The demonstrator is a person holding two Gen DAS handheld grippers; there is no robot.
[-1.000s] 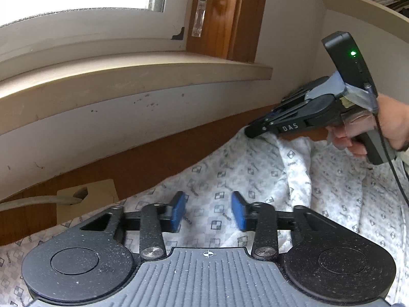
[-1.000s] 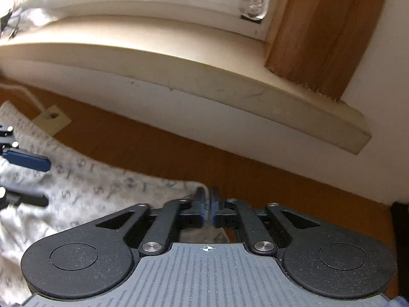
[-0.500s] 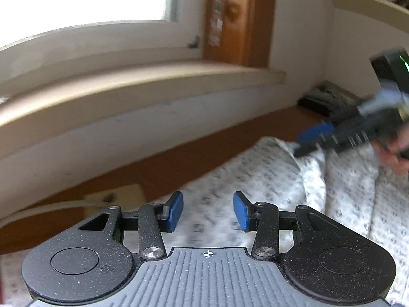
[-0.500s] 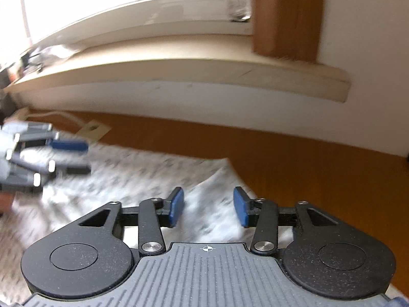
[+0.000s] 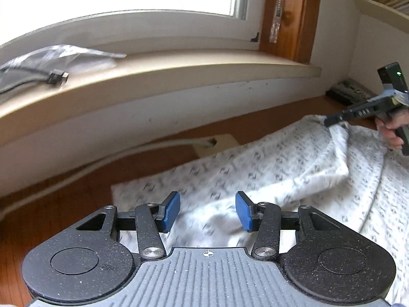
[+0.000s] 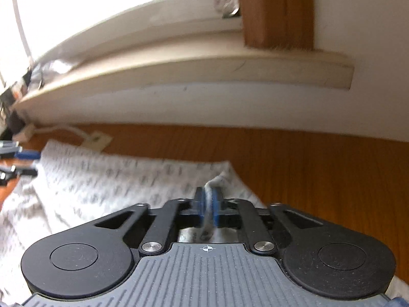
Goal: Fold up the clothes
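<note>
A white garment with a small grey print (image 5: 268, 168) lies spread over the brown wooden table (image 5: 64, 204). My left gripper (image 5: 207, 211) hovers open over the garment's near left corner, nothing between its blue pads (image 5: 171, 211). My right gripper (image 6: 209, 202) is shut on a pinched fold of the garment's (image 6: 102, 176) far right edge; cloth shows between its pads. In the left wrist view the right gripper (image 5: 329, 120) holds that edge raised at the far right, a hand (image 5: 391, 130) behind it. The left gripper's fingers (image 6: 26, 155) show at the far left of the right wrist view.
A beige windowsill (image 5: 163, 76) runs above the table's far edge, with a cable and plastic bag (image 5: 51, 61) on it. A beige socket box (image 5: 217, 144) and white cable sit by the wall. Dark objects (image 5: 345, 93) lie in the far right corner.
My right gripper, open half a second ago, has shut on the garment's far right edge. My left gripper has shifted left toward the garment's left corner and stays open.
</note>
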